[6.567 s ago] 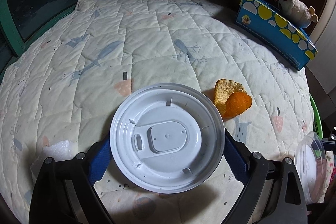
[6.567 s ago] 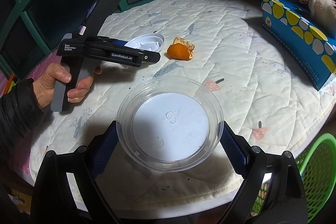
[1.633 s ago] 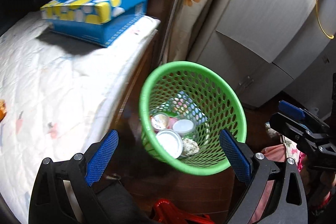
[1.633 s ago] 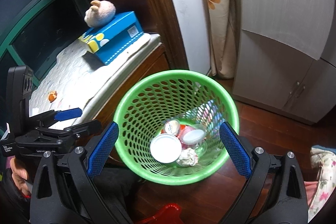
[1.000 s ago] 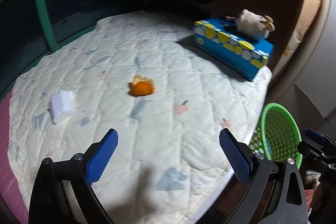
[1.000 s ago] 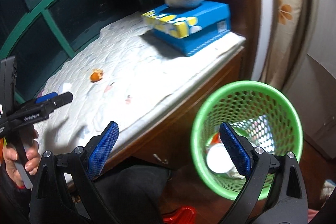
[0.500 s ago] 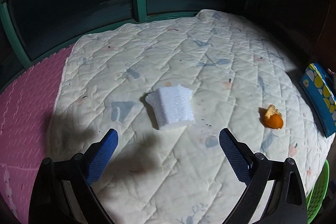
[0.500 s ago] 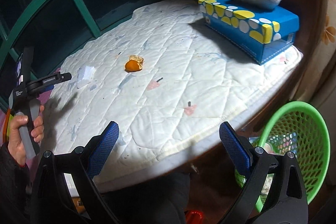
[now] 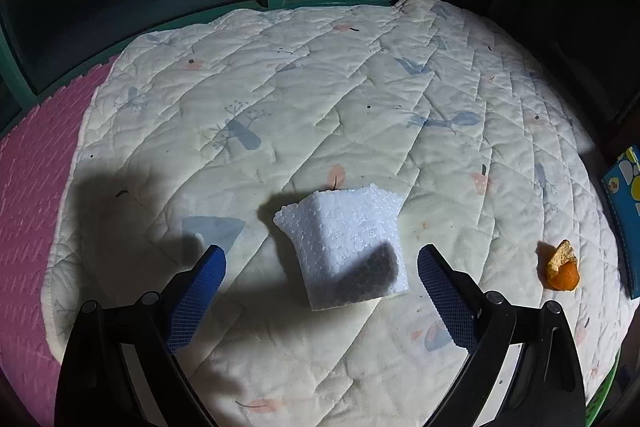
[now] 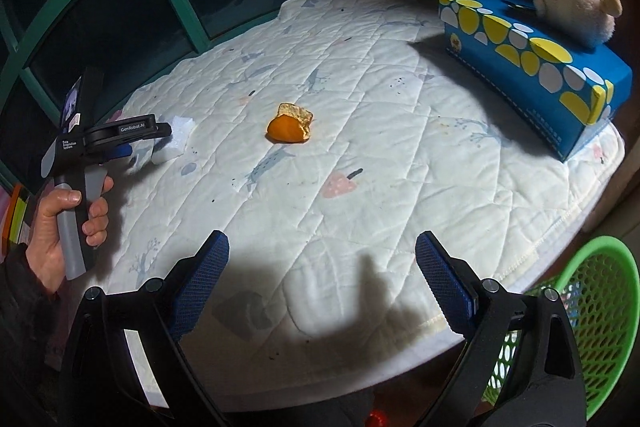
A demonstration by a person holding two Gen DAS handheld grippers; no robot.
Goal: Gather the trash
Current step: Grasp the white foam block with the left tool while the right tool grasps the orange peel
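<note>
We hold the left gripper (image 9: 320, 291) wide open and empty, its blue pads either side of the white foam piece (image 9: 344, 247) on the quilted mat (image 9: 320, 107), not touching it. We judge this the reach; next we lower and close on the foam. Beyond it to the right lies the orange peel (image 10: 290, 126), which our right gripper (image 10: 320, 279), also spread and empty, faces. The green basket (image 10: 592, 327) stands off the mat's right edge.

Dark window panes in green frames (image 10: 176, 3) behind a white quilted pad (image 9: 360, 99); pink mat (image 9: 28, 187) at its left edge. Harsh front light, hard shadows.
</note>
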